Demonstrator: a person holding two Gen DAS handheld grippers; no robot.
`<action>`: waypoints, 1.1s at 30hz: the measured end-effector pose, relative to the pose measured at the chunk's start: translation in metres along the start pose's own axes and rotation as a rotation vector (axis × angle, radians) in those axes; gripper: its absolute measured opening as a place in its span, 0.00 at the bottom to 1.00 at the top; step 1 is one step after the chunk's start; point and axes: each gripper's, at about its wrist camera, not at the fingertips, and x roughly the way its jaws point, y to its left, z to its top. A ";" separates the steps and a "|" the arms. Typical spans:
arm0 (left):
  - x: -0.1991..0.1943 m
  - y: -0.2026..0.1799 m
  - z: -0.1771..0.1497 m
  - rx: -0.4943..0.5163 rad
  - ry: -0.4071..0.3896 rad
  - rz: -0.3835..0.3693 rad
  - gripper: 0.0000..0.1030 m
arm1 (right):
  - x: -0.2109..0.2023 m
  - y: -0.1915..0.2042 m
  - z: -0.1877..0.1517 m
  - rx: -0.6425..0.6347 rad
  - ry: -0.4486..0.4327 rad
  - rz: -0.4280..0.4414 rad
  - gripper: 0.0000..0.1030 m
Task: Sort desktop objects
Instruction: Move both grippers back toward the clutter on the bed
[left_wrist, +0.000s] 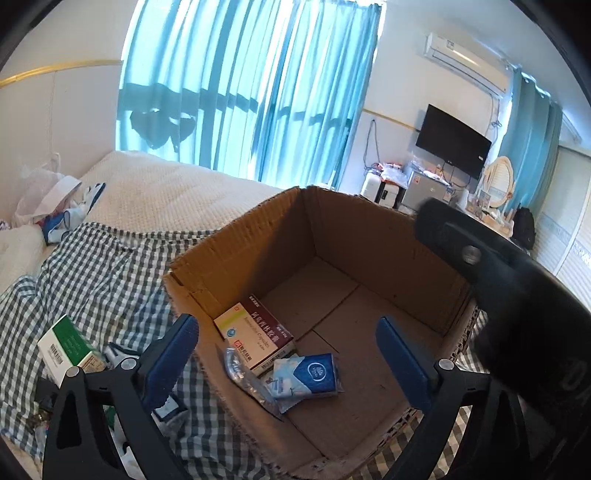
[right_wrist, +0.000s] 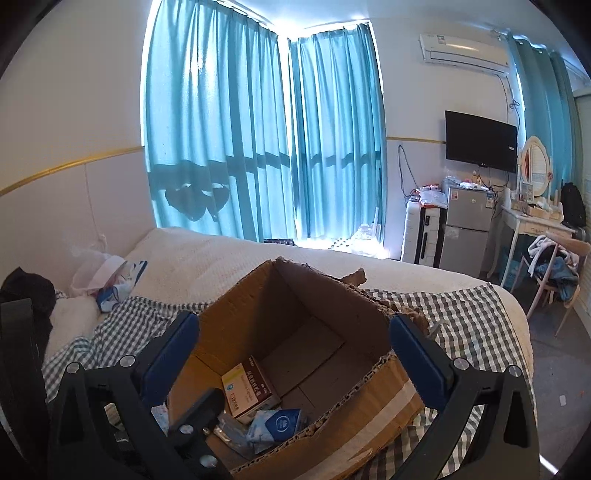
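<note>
Both grippers hovered over the cardboard box (left_wrist: 258, 236), jaws wide open and empty: the left gripper (left_wrist: 288, 354) and the right gripper (right_wrist: 295, 354). In the box lay a medicine carton (left_wrist: 258, 332), a blue tissue pack (left_wrist: 314, 376) and a foil blister sheet (left_wrist: 243, 376). Outside, at nine o'clock from the box, a green-white carton (left_wrist: 66, 350) waited on the checked cloth (left_wrist: 96, 273). It looked light and stiff, but crushable; I would grip its two long flat sides.

Medicine box (left_wrist: 255, 332), tissue pack (left_wrist: 308, 376) in carton (left_wrist: 236, 251); carton on bed (left_wrist: 166, 192).
</note>
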 end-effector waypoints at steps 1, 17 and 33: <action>-0.001 0.003 0.001 -0.007 0.001 0.002 0.96 | -0.004 0.000 0.000 0.008 -0.002 0.008 0.99; -0.102 0.117 0.001 -0.053 -0.031 0.161 1.00 | -0.067 0.023 -0.044 0.080 0.037 0.104 1.00; -0.132 0.233 -0.115 -0.018 -0.005 0.338 1.00 | -0.069 0.121 -0.153 -0.155 0.149 0.176 1.00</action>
